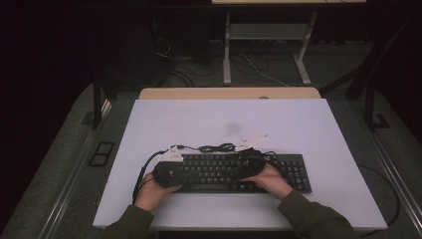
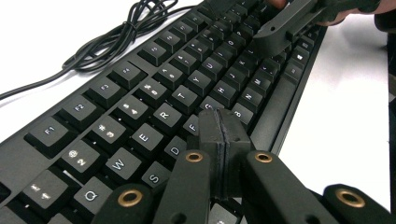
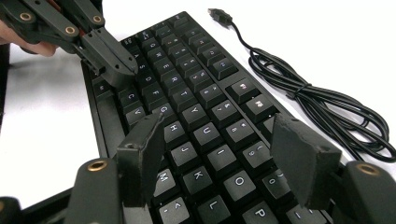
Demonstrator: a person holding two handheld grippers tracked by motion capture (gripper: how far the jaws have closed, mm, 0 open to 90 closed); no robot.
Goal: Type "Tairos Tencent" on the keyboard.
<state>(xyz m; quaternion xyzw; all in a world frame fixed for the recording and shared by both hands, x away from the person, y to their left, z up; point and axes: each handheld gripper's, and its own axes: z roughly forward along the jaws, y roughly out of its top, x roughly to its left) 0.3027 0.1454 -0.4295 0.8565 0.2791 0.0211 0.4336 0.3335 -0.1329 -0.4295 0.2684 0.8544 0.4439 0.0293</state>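
One keyboard [image 1: 234,172], one coiled cable [image 1: 217,147]; left tongs [image 2: 225,140] pressed together, right tongs [image 3: 224,154] apart, nothing between.

The keyboard [image 1: 259,172] lies on the table [image 1: 308,124], near its front edge. Its coiled cable [image 1: 217,147] lies just behind it.

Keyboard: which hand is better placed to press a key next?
Probably left. The left claw is shut into one narrow tip, just above the keyboard near F and G. The right claw hangs open over H to L, too wide for a single key.
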